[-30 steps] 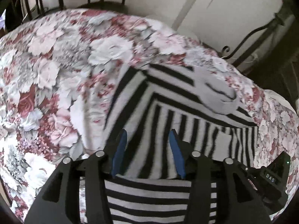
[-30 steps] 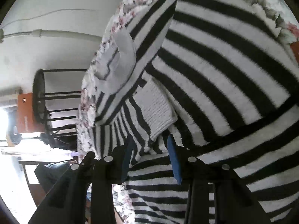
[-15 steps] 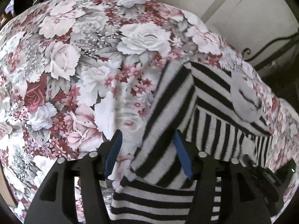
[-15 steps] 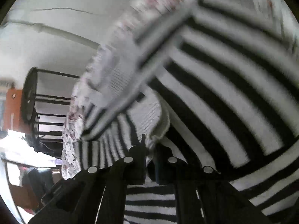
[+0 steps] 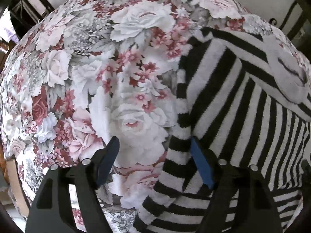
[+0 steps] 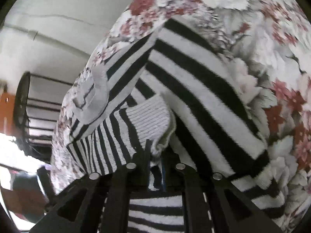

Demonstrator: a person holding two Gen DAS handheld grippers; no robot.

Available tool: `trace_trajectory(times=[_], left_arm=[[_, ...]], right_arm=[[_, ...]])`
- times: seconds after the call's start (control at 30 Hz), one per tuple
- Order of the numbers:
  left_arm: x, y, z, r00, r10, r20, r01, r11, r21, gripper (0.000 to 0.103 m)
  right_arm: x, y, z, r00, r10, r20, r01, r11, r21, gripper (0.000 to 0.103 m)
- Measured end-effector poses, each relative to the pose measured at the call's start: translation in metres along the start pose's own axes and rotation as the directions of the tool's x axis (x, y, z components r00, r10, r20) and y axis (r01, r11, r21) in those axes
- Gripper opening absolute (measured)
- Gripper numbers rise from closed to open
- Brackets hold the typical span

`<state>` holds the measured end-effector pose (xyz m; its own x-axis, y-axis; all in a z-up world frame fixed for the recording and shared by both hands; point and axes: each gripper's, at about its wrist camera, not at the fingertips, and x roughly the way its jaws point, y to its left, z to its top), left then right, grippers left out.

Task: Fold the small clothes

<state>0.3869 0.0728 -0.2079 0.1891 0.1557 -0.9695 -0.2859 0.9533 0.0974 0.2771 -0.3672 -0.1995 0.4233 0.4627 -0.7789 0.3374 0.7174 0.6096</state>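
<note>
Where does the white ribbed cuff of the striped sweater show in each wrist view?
Left wrist: not in it; the striped sweater fills the right side, but no ribbed cuff can be made out.
Right wrist: lower centre, the ribbed cuff lies just above the shut right tongs, which pinch the knit.
Shared landmark: the grey patch with dark lines on the sweater.

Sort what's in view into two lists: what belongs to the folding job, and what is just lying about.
Job:
- striped sweater
- its ribbed white cuff
- right gripper, shut on the cuff
- left gripper, open

Lying about:
- floral bedspread
- black metal bed frame
- round black metal stand
</note>
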Motion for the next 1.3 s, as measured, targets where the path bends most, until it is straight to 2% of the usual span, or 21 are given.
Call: trace_trajectory(times=[0.07,0.13,0.2,0.23,0.33,0.43,0.47,0.5,0.53,0.57,0.6,0.67,0.7,0.77,0.87,0.97,1.03,1.1,1.13,1.23,1.3], left_arm=[[-0.013,0.008,0.003,0.999,-0.031,0.034,0.032,0.999,-0.035,0.071],[-0.032,0.009,0.009,0.993,-0.057,0.106,0.062,0.997,-0.039,0.071],[-0.045,0.007,0.015,0.983,-0.092,0.156,0.098,0.995,-0.027,0.071],[-0.048,0.002,0.019,0.979,-0.113,0.171,0.117,0.993,-0.017,0.071],[-0.045,-0.016,0.029,0.977,-0.128,0.173,0.125,0.992,0.028,0.071],[-0.022,-0.035,0.034,0.990,-0.085,0.115,0.076,0.994,0.078,0.071],[-0.012,-0.039,0.033,0.995,-0.051,0.086,0.042,0.994,0.098,0.075],[0.005,-0.042,0.034,0.999,-0.014,0.048,0.008,0.993,0.117,0.080],[0.013,-0.041,0.034,0.999,-0.002,0.041,-0.003,0.994,0.111,0.092],[0.017,-0.038,0.035,0.999,0.014,0.042,-0.018,0.995,0.095,0.099],[0.020,-0.032,0.037,1.000,-0.003,0.027,0.001,0.998,0.068,0.099],[0.013,-0.027,0.040,0.999,-0.031,0.019,0.031,0.999,0.035,0.096],[0.005,-0.023,0.040,0.998,-0.044,0.036,0.043,0.999,0.028,0.094],[-0.017,-0.025,0.039,0.993,-0.072,0.094,0.068,0.996,0.053,0.092],[-0.038,-0.035,0.025,0.987,-0.112,0.115,0.097,0.987,0.128,0.092],[-0.030,-0.053,0.004,0.996,-0.046,0.078,0.027,0.972,0.234,0.093],[0.001,-0.066,-0.016,0.998,0.059,0.026,-0.064,0.942,0.329,0.099],[0.007,-0.063,-0.024,0.997,0.053,0.048,-0.065,0.948,0.310,0.099],[0.003,-0.060,-0.024,0.999,0.043,0.028,-0.050,0.957,0.286,0.099],[-0.022,-0.045,-0.026,1.000,-0.027,-0.003,0.027,0.973,0.231,0.098],[-0.034,-0.032,-0.032,0.999,-0.040,-0.002,0.040,0.975,0.219,0.098]], right_arm=[[-0.017,-0.003,0.004,0.997,-0.028,0.069,0.025,0.999,0.041,0.016],[-0.042,-0.001,0.008,0.980,-0.073,0.183,0.067,0.997,0.037,0.016],[-0.057,0.012,0.010,0.962,-0.055,0.268,0.062,0.998,-0.015,0.016],[-0.055,0.022,0.012,0.960,-0.039,0.278,0.057,0.997,-0.054,0.016],[-0.032,0.049,0.014,0.975,0.012,0.223,0.022,0.988,-0.150,0.016],[-0.005,0.059,0.010,0.991,0.010,0.130,0.018,0.979,-0.205,0.016],[0.007,0.060,0.008,0.996,-0.025,0.090,0.044,0.975,-0.220,0.016],[0.024,0.057,0.007,0.996,-0.082,0.044,0.090,0.968,-0.233,0.010],[0.032,0.052,0.006,0.993,-0.113,0.024,0.116,0.965,-0.236,0.006],[0.038,0.046,0.007,0.992,-0.128,0.015,0.128,0.963,-0.235,0.000],[0.040,0.042,0.009,0.992,-0.127,0.013,0.127,0.966,-0.226,0.000],[0.031,0.038,0.013,0.996,-0.089,0.004,0.089,0.981,-0.174,0.001],[0.024,0.041,0.013,0.996,-0.082,0.022,0.084,0.980,-0.180,0.006],[0.008,0.058,0.007,0.992,-0.098,0.078,0.115,0.958,-0.261,0.006],[-0.003,0.071,-0.004,0.995,-0.085,0.057,0.099,0.944,-0.313,0.006],[0.001,0.075,-0.014,0.987,-0.156,0.033,0.158,0.920,-0.360,0.007],[0.017,0.069,-0.021,0.967,-0.256,-0.003,0.235,0.892,-0.386,0.014],[0.036,0.057,-0.026,0.954,-0.291,-0.068,0.243,0.889,-0.389,0.011],[0.035,0.053,-0.026,0.956,-0.287,-0.065,0.242,0.893,-0.380,0.010],[0.006,0.056,-0.022,0.976,-0.204,-0.071,0.174,0.937,-0.304,0.017],[-0.019,0.058,-0.024,0.984,-0.173,-0.039,0.153,0.938,-0.312,0.022]])
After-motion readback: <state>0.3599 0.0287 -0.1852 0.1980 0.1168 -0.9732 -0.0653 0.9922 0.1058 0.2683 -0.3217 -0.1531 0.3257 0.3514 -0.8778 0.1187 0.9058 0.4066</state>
